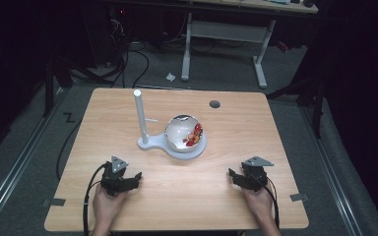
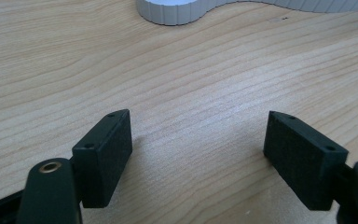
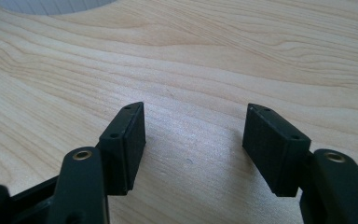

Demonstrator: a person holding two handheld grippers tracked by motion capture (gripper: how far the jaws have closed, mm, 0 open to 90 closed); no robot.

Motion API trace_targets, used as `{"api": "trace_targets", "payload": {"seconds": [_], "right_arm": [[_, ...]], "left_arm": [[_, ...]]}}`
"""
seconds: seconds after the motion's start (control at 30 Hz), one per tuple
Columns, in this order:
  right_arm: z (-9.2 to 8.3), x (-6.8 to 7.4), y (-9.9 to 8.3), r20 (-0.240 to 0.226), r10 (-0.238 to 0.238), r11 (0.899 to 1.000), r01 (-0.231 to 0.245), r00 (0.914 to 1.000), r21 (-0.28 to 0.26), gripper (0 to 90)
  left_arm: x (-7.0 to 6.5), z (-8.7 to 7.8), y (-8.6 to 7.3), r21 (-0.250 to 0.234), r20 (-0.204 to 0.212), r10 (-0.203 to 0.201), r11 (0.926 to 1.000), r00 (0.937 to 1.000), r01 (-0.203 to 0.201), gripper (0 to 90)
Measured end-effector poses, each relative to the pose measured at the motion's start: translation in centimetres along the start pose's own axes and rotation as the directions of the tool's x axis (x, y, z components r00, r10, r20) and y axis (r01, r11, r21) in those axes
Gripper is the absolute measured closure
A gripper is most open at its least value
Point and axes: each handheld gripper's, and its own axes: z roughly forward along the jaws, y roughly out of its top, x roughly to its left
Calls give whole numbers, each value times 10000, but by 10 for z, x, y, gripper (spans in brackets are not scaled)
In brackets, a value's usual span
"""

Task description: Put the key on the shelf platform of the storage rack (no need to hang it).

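A shiny bowl (image 1: 184,132) with red and orange pieces inside sits tilted on a white stand base (image 1: 152,145) at the table's middle. A white post (image 1: 140,115) rises from that base at its left. My left gripper (image 1: 137,178) rests low on the wood at the near left, jaws apart with nothing between them (image 2: 198,140). My right gripper (image 1: 231,174) rests at the near right, also open over bare wood (image 3: 193,135). The edge of the white base (image 2: 177,11) shows at the top of the left gripper view.
The wooden table (image 1: 226,196) has a round cable hole (image 1: 214,104) at its far right. Grey tape tabs mark its near corners (image 1: 53,202). Behind the table stands a white desk frame (image 1: 224,46) on grey floor with cables.
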Motion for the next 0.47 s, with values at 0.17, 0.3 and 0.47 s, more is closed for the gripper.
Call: {"api": "trace_targets", "payload": {"seconds": [0.17,0.3,0.47], "right_arm": [[0,0,0,-17,-21,10000,21,10000,10,385],[0,0,0,-31,-25,10000,25,10000,9,383],[0,0,0,-35,-28,10000,28,10000,8,384]], "left_arm": [[0,0,0,-1,-3,4,10000,10000,-4,238],[0,0,0,-3,-4,1,10000,10000,-1,238],[0,0,0,-12,-42,-19,10000,10000,19,241]]}}
